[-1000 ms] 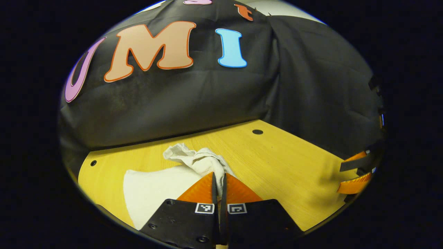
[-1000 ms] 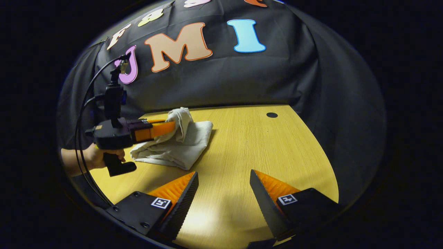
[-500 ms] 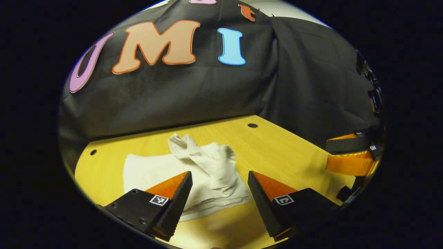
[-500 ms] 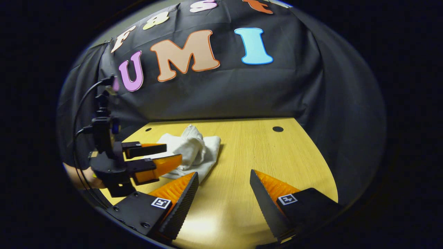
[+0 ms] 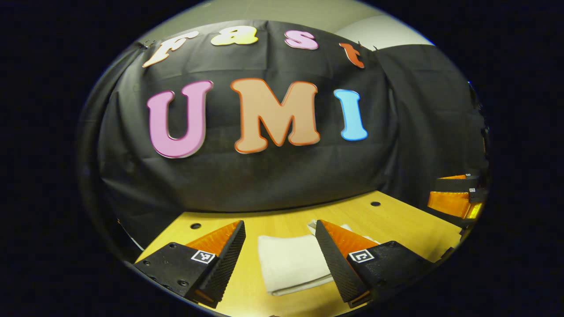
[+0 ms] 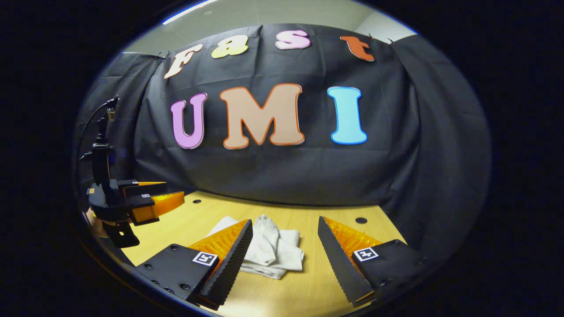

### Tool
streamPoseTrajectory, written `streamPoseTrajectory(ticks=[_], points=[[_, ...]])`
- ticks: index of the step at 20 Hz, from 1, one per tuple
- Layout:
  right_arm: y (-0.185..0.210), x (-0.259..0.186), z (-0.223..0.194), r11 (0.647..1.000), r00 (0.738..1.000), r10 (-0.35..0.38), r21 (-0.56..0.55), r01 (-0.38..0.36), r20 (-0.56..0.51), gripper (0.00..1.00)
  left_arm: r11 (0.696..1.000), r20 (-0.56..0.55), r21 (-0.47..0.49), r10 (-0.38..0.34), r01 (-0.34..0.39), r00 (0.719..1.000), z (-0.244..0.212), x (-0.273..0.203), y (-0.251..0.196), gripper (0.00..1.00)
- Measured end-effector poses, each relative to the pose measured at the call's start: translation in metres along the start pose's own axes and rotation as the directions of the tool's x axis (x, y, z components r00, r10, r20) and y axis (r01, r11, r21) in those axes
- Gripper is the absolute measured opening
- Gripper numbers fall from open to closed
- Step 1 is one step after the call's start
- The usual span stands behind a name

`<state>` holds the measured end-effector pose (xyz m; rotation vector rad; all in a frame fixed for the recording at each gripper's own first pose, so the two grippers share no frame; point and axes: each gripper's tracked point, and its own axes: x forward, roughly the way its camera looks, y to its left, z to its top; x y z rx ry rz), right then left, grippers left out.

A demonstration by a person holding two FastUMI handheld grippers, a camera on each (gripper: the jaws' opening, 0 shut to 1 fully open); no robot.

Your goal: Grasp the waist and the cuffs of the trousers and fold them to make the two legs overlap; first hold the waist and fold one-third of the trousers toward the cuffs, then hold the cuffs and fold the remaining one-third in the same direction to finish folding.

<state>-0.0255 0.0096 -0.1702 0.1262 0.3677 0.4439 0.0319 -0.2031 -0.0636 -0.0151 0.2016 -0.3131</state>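
The folded cream trousers [image 5: 291, 263] lie in a small pile on the yellow wooden table [image 5: 396, 222]. In the left gripper view my left gripper [image 5: 280, 257] hangs open above them, touching nothing. The right gripper view shows the same trousers [image 6: 273, 248] with a bunched ridge on top, and my right gripper [image 6: 285, 259] stands open over them, holding nothing. The left gripper [image 6: 145, 200] also appears at the far left of that view, open and raised off the table. The right gripper [image 5: 456, 196] sits at the right edge of the left gripper view.
Black cloth walls close the table at the back and on the right. Small round holes [image 6: 361, 220] mark the tabletop near its far edge. Bare tabletop [image 6: 282, 295] lies in front of the trousers.
My left gripper opened and let go of the trousers, which dropped onto the pile. Both grippers then pulled back and tilted up, so the trousers sit lower in both views.
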Motion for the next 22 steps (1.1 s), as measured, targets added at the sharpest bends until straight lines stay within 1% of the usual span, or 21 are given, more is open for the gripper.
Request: streamPoseTrajectory(ticks=[2,4,5,6,8,9,10,12,13,17,18,19,20,21,22], points=[[0.012,-0.005,0.018,1.000,0.999,-0.008,-0.009,0.008,0.047,0.96,0.999,0.049,0.017,0.045,-0.046,0.998,0.018,-0.014,0.023,0.94],[0.024,-0.006,0.028,1.000,0.997,-0.010,-0.011,0.011,0.071,0.96,0.996,0.085,0.033,0.085,-0.088,0.993,0.032,-0.022,0.044,0.93],[0.030,-0.007,0.031,1.000,0.998,-0.009,-0.006,0.010,0.070,0.93,0.993,0.100,0.039,0.103,-0.107,0.990,0.035,-0.029,0.048,0.93],[0.034,-0.008,0.031,1.000,0.997,-0.011,0.000,0.011,0.071,0.96,0.991,0.112,0.041,0.120,-0.125,0.986,0.036,-0.035,0.053,0.93],[0.037,-0.009,0.035,1.000,0.996,-0.028,0.016,0.027,0.079,0.96,0.989,0.118,0.032,0.137,-0.142,0.984,0.035,-0.041,0.059,0.93],[0.036,-0.010,0.038,0.999,0.995,-0.042,0.023,0.041,0.085,0.96,0.989,0.115,0.024,0.144,-0.148,0.983,0.032,-0.044,0.063,0.94],[0.036,-0.011,0.039,0.998,0.995,-0.055,0.032,0.052,0.088,0.93,0.988,0.113,0.019,0.150,-0.153,0.982,0.030,-0.046,0.065,0.93],[0.036,-0.013,0.039,0.996,0.993,-0.077,0.049,0.073,0.088,0.93,0.988,0.102,0.005,0.156,-0.157,0.982,0.025,-0.049,0.071,0.94],[0.036,-0.013,0.038,0.995,0.992,-0.088,0.053,0.083,0.085,0.96,0.987,0.095,-0.002,0.158,-0.158,0.983,0.022,-0.050,0.073,0.93],[0.038,-0.014,0.038,0.993,0.990,-0.114,0.054,0.109,0.083,0.97,0.988,0.078,-0.015,0.154,-0.153,0.985,0.014,-0.050,0.081,0.94],[0.040,-0.015,0.038,0.992,0.990,-0.118,0.052,0.114,0.082,0.97,0.988,0.076,-0.013,0.156,-0.155,0.985,0.013,-0.050,0.083,0.93],[0.040,-0.016,0.039,0.991,0.988,-0.125,0.049,0.121,0.086,0.93,0.988,0.079,-0.013,0.155,-0.155,0.985,0.015,-0.049,0.085,0.93],[0.040,-0.016,0.040,0.991,0.988,-0.129,0.048,0.125,0.088,0.96,0.988,0.082,-0.015,0.153,-0.153,0.985,0.016,-0.048,0.085,0.93],[0.038,-0.015,0.042,0.991,0.987,-0.133,0.047,0.129,0.094,0.97,0.989,0.086,-0.017,0.151,-0.150,0.985,0.017,-0.048,0.086,0.93],[0.038,-0.016,0.043,0.990,0.986,-0.137,0.047,0.133,0.098,0.93,0.989,0.089,-0.017,0.148,-0.147,0.985,0.019,-0.049,0.086,0.93]])
